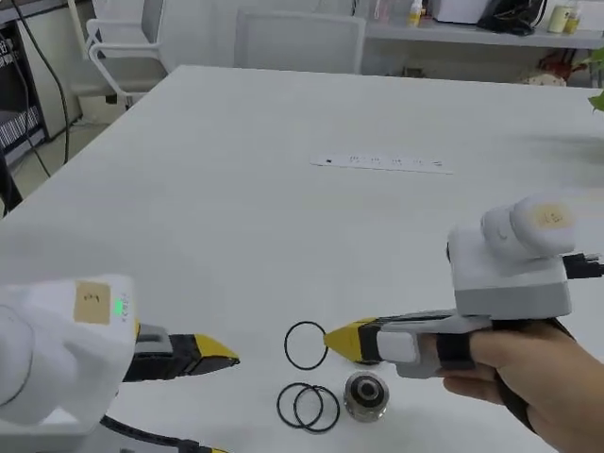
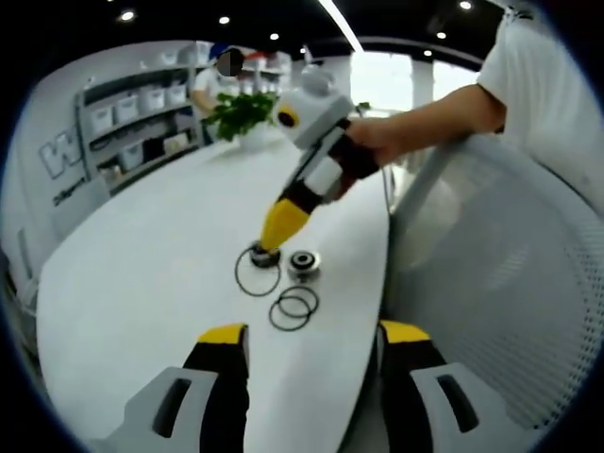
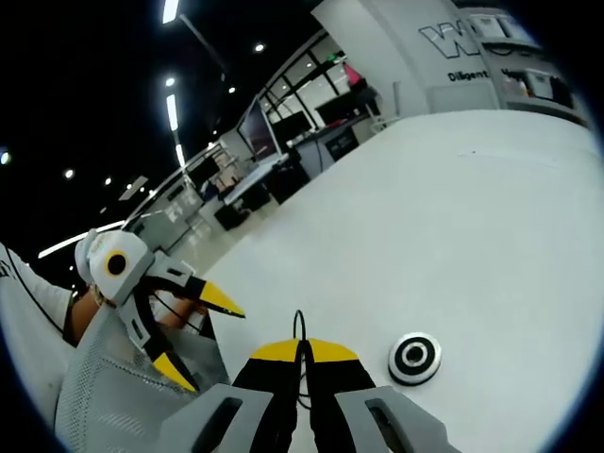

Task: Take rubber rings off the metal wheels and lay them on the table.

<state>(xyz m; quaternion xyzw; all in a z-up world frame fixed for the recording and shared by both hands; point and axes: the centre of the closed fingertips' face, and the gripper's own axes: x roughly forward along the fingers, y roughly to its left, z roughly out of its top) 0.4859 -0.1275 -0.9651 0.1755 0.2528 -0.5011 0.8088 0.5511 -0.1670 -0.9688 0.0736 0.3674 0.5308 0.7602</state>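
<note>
Currently: big white table [image 1: 283,189] carries all the parts, which sit at its near edge. A white power strip [image 1: 382,162] lies well apart from them, further up the table.

Left gripper [image 1: 215,404]: yellow-tipped fingers wide apart, holding nothing, pointed at the parts from the side. Same in its own view.

Right gripper [image 1: 332,340], held in a hand [image 1: 528,373]: fingers together, clamped on the edge of one thin black rubber ring [image 1: 305,344]. In the right gripper view the ring [image 3: 299,326] is a dark line pinched between the tips. Ring is low over the table; can't tell if it touches.

Small round metal wheel [image 1: 365,394] stands on the table just beside the right gripper tip, apart from the held ring.

Two more black rubber rings [image 1: 308,406] lie flat, overlapping each other, just left of the wheel.
</note>
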